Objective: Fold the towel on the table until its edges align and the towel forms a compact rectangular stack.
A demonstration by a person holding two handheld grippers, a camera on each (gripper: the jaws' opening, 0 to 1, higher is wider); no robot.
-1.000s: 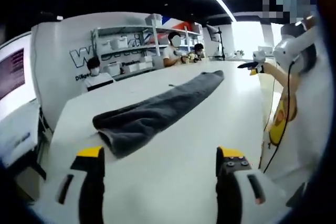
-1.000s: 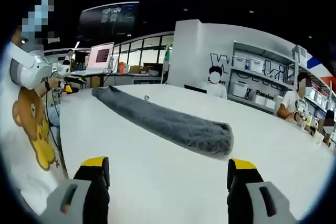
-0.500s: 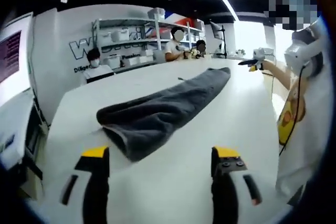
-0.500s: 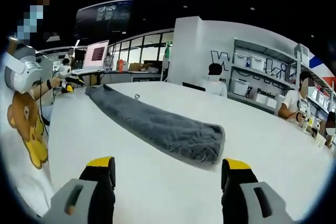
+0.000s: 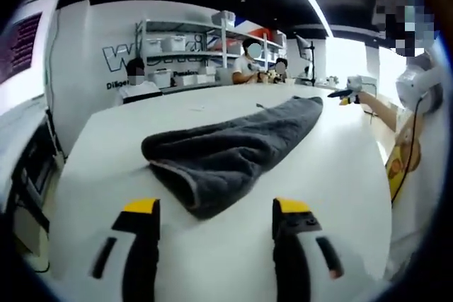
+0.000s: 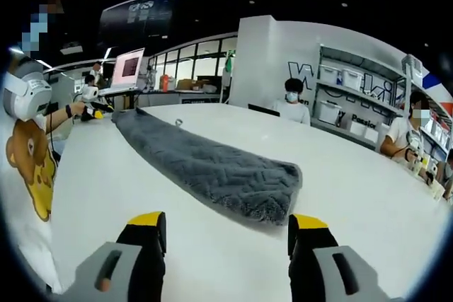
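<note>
- Towel (image 5: 226,152): dark grey, folded into a long strip on the white table (image 5: 340,175); near end lies just ahead of the left gripper (image 5: 214,211), between its jaw lines.
- Left gripper: jaws wide, empty.
- Right gripper (image 6: 225,223): jaws wide, empty; towel's other end (image 6: 212,171) just ahead.

Ahead of my left gripper (image 5: 214,211) I count one grey towel (image 5: 230,148) on one white table (image 5: 106,153), and three seated people (image 5: 136,81) beyond its far edge, by one shelf unit (image 5: 185,47). Ahead of my right gripper (image 6: 225,223) the same one towel (image 6: 205,167) lies on the table (image 6: 354,189), with two people (image 6: 290,104) seated behind it and one monitor (image 6: 129,68) far left.
</note>
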